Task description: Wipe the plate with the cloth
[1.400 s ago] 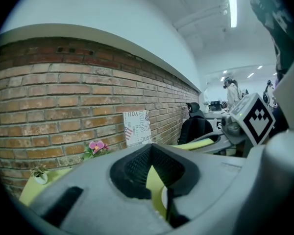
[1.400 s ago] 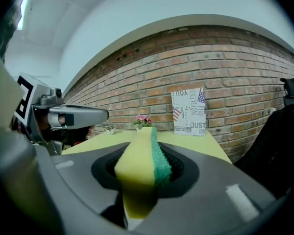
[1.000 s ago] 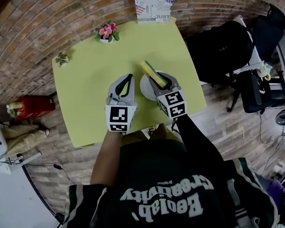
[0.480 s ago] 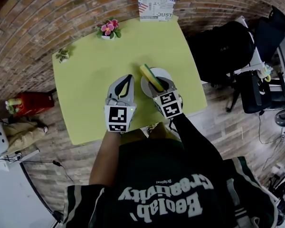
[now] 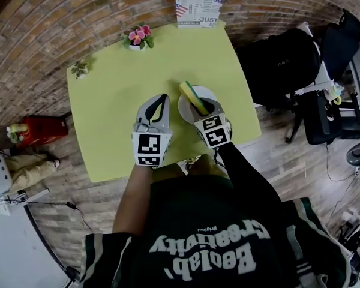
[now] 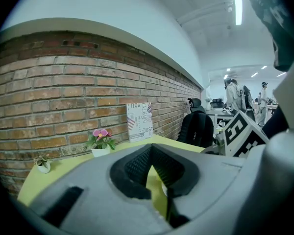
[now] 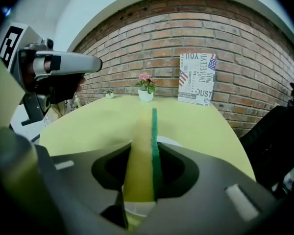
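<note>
A white plate sits on the yellow-green table near its right front edge. My right gripper is shut on a yellow sponge with a green scouring face, held on edge over the plate. In the right gripper view the sponge stands upright between the jaws, with the plate's rim showing behind it. My left gripper hovers just left of the plate, shut with nothing in it; its pads meet at the tip.
A pink flower pot, a small plant and a printed sign card stand along the table's far side by the brick wall. A black backpack rests on a chair to the right. A red object lies on the floor at left.
The right gripper with the sponge has shifted slightly over the plate. The left gripper has stayed where it was.
</note>
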The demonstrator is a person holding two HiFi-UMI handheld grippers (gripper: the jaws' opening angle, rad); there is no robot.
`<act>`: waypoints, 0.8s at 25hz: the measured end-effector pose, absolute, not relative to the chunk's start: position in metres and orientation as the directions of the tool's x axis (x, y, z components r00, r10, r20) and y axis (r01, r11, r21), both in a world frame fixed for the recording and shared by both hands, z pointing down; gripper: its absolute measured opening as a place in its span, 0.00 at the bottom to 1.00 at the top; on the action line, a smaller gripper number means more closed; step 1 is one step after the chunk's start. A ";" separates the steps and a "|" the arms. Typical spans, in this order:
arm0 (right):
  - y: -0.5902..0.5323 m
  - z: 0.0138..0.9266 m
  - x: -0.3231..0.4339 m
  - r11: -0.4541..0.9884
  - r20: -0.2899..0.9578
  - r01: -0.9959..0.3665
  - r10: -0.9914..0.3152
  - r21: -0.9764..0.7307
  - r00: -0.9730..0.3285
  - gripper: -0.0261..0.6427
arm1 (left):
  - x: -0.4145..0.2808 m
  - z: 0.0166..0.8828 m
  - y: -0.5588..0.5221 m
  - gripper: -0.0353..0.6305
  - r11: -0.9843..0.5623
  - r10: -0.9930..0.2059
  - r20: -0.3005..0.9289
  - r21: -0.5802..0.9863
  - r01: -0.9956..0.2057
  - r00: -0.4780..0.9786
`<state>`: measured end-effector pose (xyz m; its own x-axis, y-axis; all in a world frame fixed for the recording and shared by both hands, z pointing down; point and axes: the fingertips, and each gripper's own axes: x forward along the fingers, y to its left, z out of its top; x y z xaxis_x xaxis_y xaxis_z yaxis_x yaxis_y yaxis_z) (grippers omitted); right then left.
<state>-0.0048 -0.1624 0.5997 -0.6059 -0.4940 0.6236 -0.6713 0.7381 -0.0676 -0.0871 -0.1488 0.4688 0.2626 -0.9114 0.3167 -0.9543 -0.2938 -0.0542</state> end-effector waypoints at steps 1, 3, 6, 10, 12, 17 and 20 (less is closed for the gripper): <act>-0.164 0.600 -0.001 0.731 0.626 -0.679 -0.501 -0.063 -0.598 0.25 | -0.086 0.469 -0.149 0.06 -0.296 -0.911 0.317 -0.054 -0.954 0.264; -0.168 0.600 0.008 0.713 0.633 -0.699 -0.518 -0.051 -0.575 0.25 | -0.084 0.469 -0.150 0.06 -0.301 -0.910 0.315 -0.054 -0.952 0.270; -0.174 0.599 0.023 0.690 0.644 -0.723 -0.540 -0.031 -0.543 0.25 | -0.078 0.469 -0.154 0.06 -0.312 -0.907 0.312 -0.051 -0.949 0.281; -0.177 0.599 0.043 0.660 0.650 -0.751 -0.567 -0.009 -0.506 0.25 | -0.071 0.468 -0.158 0.06 -0.327 -0.904 0.309 -0.052 -0.943 0.296; -0.179 0.599 0.052 0.644 0.652 -0.765 -0.579 -0.002 -0.489 0.25 | -0.069 0.468 -0.160 0.06 -0.333 -0.902 0.309 -0.052 -0.941 0.302; -0.180 0.599 0.073 0.617 0.655 -0.787 -0.599 0.013 -0.460 0.25 | -0.065 0.470 -0.163 0.06 -0.335 -0.899 0.314 -0.046 -0.941 0.304; -0.180 0.599 0.079 0.608 0.656 -0.794 -0.606 0.016 -0.451 0.25 | -0.062 0.467 -0.165 0.06 -0.337 -0.900 0.309 -0.051 -0.940 0.306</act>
